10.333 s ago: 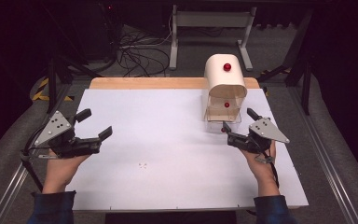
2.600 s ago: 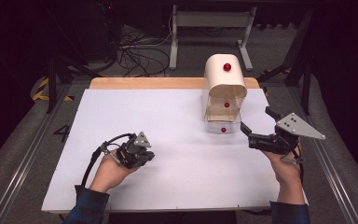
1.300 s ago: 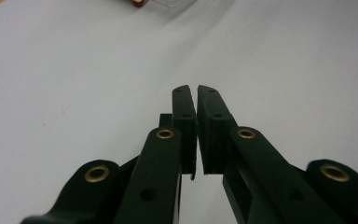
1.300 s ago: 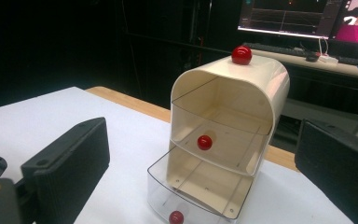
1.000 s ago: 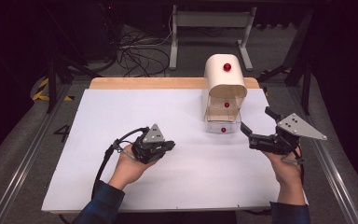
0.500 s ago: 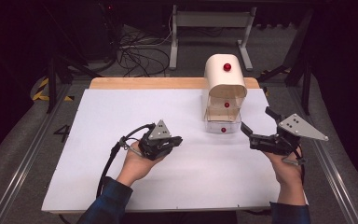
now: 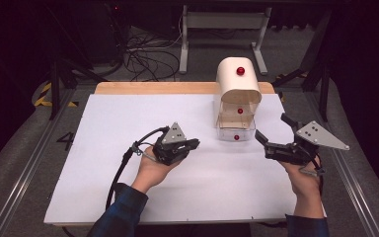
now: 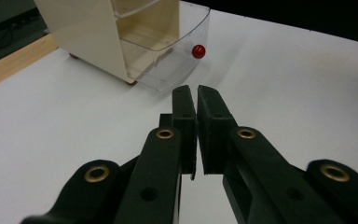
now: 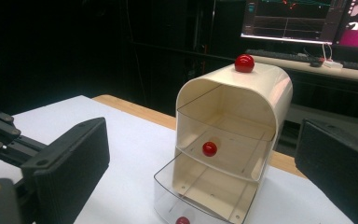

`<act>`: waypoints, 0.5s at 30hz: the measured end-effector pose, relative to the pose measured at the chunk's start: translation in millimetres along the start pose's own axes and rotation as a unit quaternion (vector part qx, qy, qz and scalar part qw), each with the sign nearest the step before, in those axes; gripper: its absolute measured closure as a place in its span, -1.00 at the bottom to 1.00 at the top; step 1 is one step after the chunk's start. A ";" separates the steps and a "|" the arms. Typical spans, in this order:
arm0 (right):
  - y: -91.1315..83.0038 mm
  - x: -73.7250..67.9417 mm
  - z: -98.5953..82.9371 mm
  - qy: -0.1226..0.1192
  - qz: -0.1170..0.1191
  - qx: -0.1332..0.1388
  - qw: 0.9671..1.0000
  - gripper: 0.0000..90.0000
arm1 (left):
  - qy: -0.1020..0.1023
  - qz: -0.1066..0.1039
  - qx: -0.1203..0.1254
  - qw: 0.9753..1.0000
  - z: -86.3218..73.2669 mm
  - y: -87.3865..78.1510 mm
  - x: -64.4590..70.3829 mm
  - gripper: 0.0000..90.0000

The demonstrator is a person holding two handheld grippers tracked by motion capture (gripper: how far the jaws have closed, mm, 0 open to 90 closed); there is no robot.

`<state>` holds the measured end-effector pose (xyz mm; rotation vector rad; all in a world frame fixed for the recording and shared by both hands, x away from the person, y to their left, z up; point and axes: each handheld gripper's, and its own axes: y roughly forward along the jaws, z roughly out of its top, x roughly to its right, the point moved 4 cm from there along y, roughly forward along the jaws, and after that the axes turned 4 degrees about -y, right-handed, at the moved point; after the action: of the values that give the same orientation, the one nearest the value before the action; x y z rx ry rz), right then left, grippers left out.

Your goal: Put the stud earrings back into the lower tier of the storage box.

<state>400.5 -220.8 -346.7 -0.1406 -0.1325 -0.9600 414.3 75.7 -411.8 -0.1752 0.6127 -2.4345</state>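
A cream two-drawer cabinet (image 7: 238, 86) stands at the back right of the white table, with a red ball (image 7: 240, 70) on its top. Its clear lower drawer (image 7: 235, 131) is pulled out, red knob (image 7: 236, 137) at the front; the upper drawer (image 9: 223, 140) is pushed in. My left gripper (image 7: 195, 143) is shut and empty at mid-table, pointing at the lower drawer (image 8: 168, 65) and its knob (image 8: 197, 51), a short way off. My right gripper (image 7: 271, 127) stands open just right of the drawer, facing the cabinet (image 9: 261, 88) between its wide jaws.
A white sheet (image 7: 128, 123) covers the table, with a wooden strip (image 7: 153, 88) along the far edge. Cables (image 7: 143, 49) and a metal stand (image 7: 222, 19) lie on the floor behind. A monitor (image 9: 289, 18) glows beyond the cabinet.
My left gripper has travelled right and forward across the table toward the pulled-out drawer, jaws staying shut. The right gripper has hardly moved.
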 end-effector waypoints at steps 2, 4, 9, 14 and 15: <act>-0.3 0.5 -0.1 0.002 0.000 0.002 1.000 -0.92 | 0.000 0.001 0.006 1.000 2.4 2.4 0.1 0.93; -0.4 0.6 -0.2 0.003 0.000 0.003 1.000 -0.92 | -0.003 0.002 0.011 1.000 4.0 4.3 0.1 0.93; -0.6 -0.2 0.3 0.006 0.005 0.007 1.000 -0.93 | -0.001 0.007 0.030 1.000 8.9 8.9 0.2 0.93; -1.8 -0.1 0.9 0.009 0.004 0.010 1.000 -0.93 | -0.002 0.012 0.044 0.999 13.9 13.6 0.1 0.93; -1.9 -0.5 1.1 0.010 0.005 0.011 1.000 -0.93 | -0.003 0.013 0.046 0.999 14.8 14.6 0.2 0.93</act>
<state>398.6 -221.2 -345.6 -0.1115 -0.1226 -0.9489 426.0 59.5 -405.5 -0.1362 0.4960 -2.4300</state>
